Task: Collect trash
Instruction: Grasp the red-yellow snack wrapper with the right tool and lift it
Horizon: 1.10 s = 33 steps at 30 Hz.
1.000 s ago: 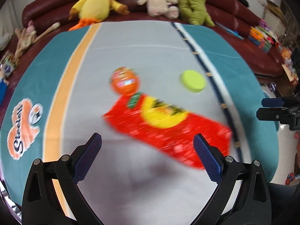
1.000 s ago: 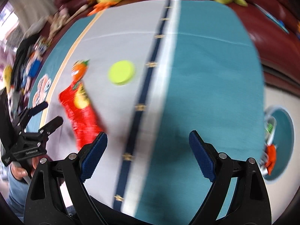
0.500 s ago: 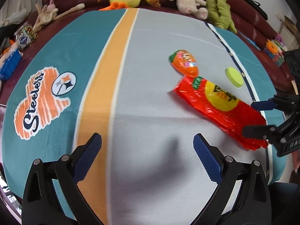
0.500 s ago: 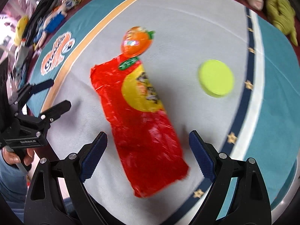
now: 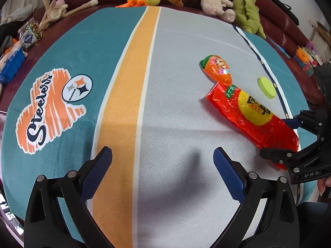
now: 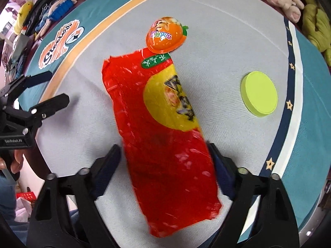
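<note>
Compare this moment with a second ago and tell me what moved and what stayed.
The right claw has swung over from the teal side and now straddles the near end of the red wrapper, open, nothing held yet. The left claw has drifted left off the wrapper and hangs open over bare cloth. The wrapper, the orange capsule and the green lid lie where they were.
</note>
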Each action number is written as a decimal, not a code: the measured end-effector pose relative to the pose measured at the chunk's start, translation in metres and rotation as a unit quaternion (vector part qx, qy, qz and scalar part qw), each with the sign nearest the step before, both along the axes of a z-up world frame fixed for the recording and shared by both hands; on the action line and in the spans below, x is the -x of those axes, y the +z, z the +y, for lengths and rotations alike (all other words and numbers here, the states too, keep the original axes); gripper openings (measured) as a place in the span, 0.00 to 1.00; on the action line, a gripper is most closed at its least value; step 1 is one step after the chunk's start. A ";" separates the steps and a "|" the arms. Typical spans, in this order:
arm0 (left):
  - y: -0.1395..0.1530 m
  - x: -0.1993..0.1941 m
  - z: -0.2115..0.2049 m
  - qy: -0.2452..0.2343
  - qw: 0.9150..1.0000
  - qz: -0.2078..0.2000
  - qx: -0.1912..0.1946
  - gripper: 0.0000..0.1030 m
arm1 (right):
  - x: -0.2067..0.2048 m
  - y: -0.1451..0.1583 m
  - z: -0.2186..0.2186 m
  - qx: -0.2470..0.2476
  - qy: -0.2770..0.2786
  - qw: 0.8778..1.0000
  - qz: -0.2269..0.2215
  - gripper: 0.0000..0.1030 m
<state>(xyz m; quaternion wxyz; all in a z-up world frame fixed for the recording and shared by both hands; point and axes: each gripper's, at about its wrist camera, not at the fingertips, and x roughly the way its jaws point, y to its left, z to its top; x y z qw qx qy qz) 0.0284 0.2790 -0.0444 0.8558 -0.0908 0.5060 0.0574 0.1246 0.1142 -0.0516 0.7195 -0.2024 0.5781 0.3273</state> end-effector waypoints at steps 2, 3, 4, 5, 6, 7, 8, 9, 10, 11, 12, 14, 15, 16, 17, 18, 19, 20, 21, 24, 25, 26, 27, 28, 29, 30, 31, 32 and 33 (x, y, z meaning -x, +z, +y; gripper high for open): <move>0.000 -0.002 -0.003 -0.005 1.000 -0.001 0.001 0.95 | 0.004 0.003 -0.002 -0.001 0.009 1.000 -0.011 0.51; 0.001 -0.003 -0.006 -0.008 1.000 -0.002 0.001 0.95 | 0.005 0.005 -0.004 -0.005 0.011 1.000 -0.008 0.33; 0.001 -0.005 -0.009 -0.013 1.000 -0.002 0.000 0.95 | 0.005 0.006 -0.005 -0.006 0.010 1.000 -0.004 0.30; 0.001 -0.007 -0.012 -0.015 1.000 -0.003 0.000 0.95 | 0.006 0.010 -0.008 -0.010 0.008 1.000 -0.007 0.24; 0.001 -0.009 -0.015 -0.018 1.000 -0.004 0.001 0.95 | 0.006 0.014 -0.011 -0.013 0.006 1.000 -0.005 0.18; 0.001 -0.012 -0.018 -0.022 1.000 -0.004 0.004 0.95 | 0.006 0.017 -0.015 -0.018 0.002 1.000 -0.004 0.17; 0.001 -0.014 -0.021 -0.025 1.000 -0.005 0.005 0.95 | 0.006 0.020 -0.019 -0.023 -0.003 1.000 0.001 0.17; 0.001 -0.016 -0.024 -0.029 1.000 -0.005 0.006 0.95 | 0.005 0.023 -0.024 -0.026 -0.008 1.000 0.003 0.17; 0.001 -0.019 -0.027 -0.034 0.999 -0.005 0.006 0.95 | 0.004 0.026 -0.031 -0.028 -0.013 1.000 0.005 0.17; 0.001 -0.022 -0.031 -0.039 0.999 -0.006 0.006 0.95 | 0.004 0.029 -0.036 -0.028 -0.017 0.999 0.006 0.17; 0.001 -0.025 -0.034 -0.043 0.999 -0.006 0.008 0.95 | 0.004 0.030 -0.041 -0.028 -0.022 0.999 0.005 0.17; 0.000 -0.031 -0.042 -0.052 0.999 -0.006 0.011 0.95 | 0.002 0.033 -0.058 -0.027 -0.036 0.999 0.004 0.17; -0.001 -0.034 -0.046 -0.057 0.998 -0.006 0.011 0.95 | 0.000 0.034 -0.066 -0.026 -0.044 0.999 0.006 0.17; -0.001 -0.037 -0.051 -0.062 0.998 -0.006 0.010 0.95 | -0.001 0.033 -0.071 -0.025 -0.052 0.998 0.006 0.17; -0.002 -0.039 -0.054 -0.066 0.998 -0.005 0.010 0.95 | -0.004 0.032 -0.081 -0.022 -0.063 0.998 0.007 0.17; -0.002 -0.042 -0.058 -0.071 0.997 -0.005 0.011 0.95 | -0.006 0.031 -0.090 -0.020 -0.074 0.997 0.008 0.17; -0.002 -0.044 -0.061 -0.074 0.997 -0.005 0.011 0.95 | -0.008 0.030 -0.096 -0.019 -0.080 0.997 0.009 0.17; -0.002 -0.047 -0.066 -0.078 0.997 -0.005 0.011 0.95 | -0.010 0.029 -0.105 -0.018 -0.090 0.996 0.010 0.17; -0.003 -0.049 -0.070 -0.082 0.997 -0.004 0.010 0.95 | -0.011 0.029 -0.113 -0.018 -0.097 0.995 0.011 0.17; -0.002 -0.055 -0.078 -0.089 0.996 -0.005 0.008 0.95 | -0.017 0.028 -0.130 -0.024 -0.119 0.992 0.017 0.17; -0.002 -0.057 -0.080 -0.090 0.996 -0.005 0.008 0.95 | -0.018 0.029 -0.134 -0.027 -0.124 0.992 0.016 0.17; -0.002 -0.060 -0.082 -0.091 0.996 -0.005 0.008 0.95 | -0.020 0.030 -0.137 -0.030 -0.128 0.991 0.015 0.17; -0.001 -0.061 -0.084 -0.091 0.996 -0.005 0.008 0.95 | -0.021 0.031 -0.140 -0.034 -0.131 0.991 0.015 0.17; -0.001 -0.064 -0.086 -0.092 0.996 -0.004 0.009 0.95 | -0.023 0.032 -0.143 -0.038 -0.134 0.990 0.015 0.17; -0.001 -0.065 -0.088 -0.093 0.996 -0.004 0.009 0.95 | -0.024 0.033 -0.144 -0.041 -0.136 0.990 0.014 0.17; 0.000 -0.066 -0.090 -0.094 0.996 -0.004 0.008 0.95 | -0.026 0.033 -0.144 -0.044 -0.140 0.989 0.013 0.17; 0.000 -0.066 -0.091 -0.095 0.995 -0.004 0.007 0.95 | -0.029 0.034 -0.147 -0.048 -0.145 0.988 0.012 0.17; 0.001 -0.068 -0.093 -0.097 0.995 -0.004 0.006 0.95 | -0.031 0.035 -0.153 -0.051 -0.150 0.987 0.013 0.17; 0.001 -0.069 -0.095 -0.099 0.995 -0.004 0.004 0.95 | -0.033 0.035 -0.156 -0.053 -0.154 0.987 0.015 0.17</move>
